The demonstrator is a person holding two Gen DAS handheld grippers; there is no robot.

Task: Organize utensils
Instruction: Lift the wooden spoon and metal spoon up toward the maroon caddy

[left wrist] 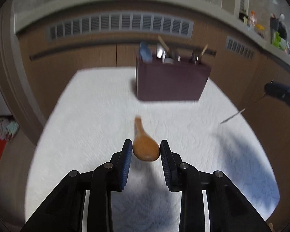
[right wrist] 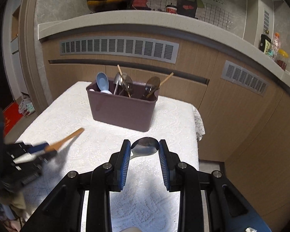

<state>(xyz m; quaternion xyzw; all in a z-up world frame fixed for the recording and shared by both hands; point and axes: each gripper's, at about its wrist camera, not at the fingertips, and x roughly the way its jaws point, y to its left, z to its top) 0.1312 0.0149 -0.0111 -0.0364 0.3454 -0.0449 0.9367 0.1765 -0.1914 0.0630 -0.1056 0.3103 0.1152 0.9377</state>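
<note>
At frame centre, the caddy [right wrist: 123,106] already holds several utensils. Left gripper [left wrist: 146,150] clamps the wooden spoon [left wrist: 145,145]; right gripper [right wrist: 144,148] clamps the metal spoon [right wrist: 145,147]. Both remain to be deposited.

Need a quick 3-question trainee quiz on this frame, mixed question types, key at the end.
1. True or false: the left claw is gripping a wooden spoon by its bowl.
2. What does the right claw hold?
A. chopsticks
B. a metal spoon
C. a blue spoon
3. Fill in: the purple caddy stands on the white ______.

Key:
1. True; the pads press on both sides of the bowl and the handle points away.
2. B; its bowl sits between the pads.
3. Tablecloth.
</note>
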